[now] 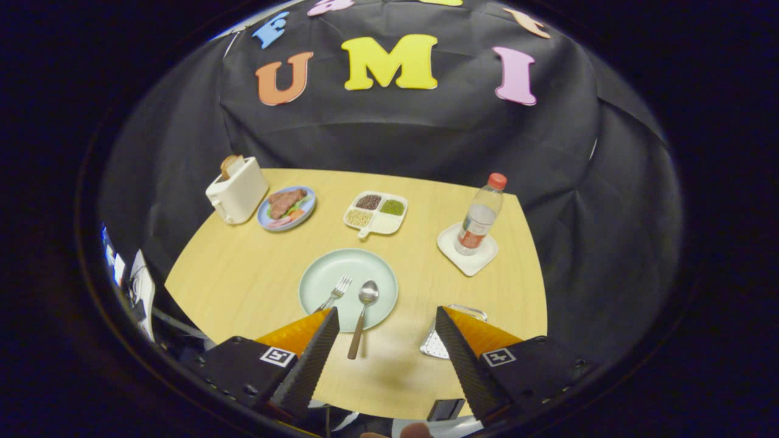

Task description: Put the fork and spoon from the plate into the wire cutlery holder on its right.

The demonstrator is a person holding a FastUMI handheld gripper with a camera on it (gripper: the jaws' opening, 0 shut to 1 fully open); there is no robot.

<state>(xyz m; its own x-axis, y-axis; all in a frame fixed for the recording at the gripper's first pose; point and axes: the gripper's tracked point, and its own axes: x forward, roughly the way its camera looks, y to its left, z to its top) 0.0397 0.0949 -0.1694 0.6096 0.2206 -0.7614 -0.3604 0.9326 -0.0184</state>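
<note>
**Gripper spread above desk edge, cutlery on plate**

Gripper (384, 319) hovers w/ fingers wide apart, nothing between them but bare desk (243, 267) and the spoon's handle end. Not touching anything.

Plate (328, 274) – pale green, round – sits just ahead of the fingers, near desk's front edge. Fork (336, 291) lies on it, tines pointing away, its handle running down behind the left finger. Spoon (363, 313) lies beside fork to the right, bowl on the plate, brown handle sticking out over plate rim onto the desk.

Wire cutlery holder (437, 340) – right of plate, mostly hidden behind the right finger; only a bit of mesh and rim visible.

Further back: toaster (236, 190) w/ bread in slot at far left, blue dish of food (286, 207) next to it, divided tray w/ grains (375, 213) mid-desk, bottle w/ red cap (481, 214) standing on a white square coaster (467, 254) at right. All well apart from the gripper.
</note>
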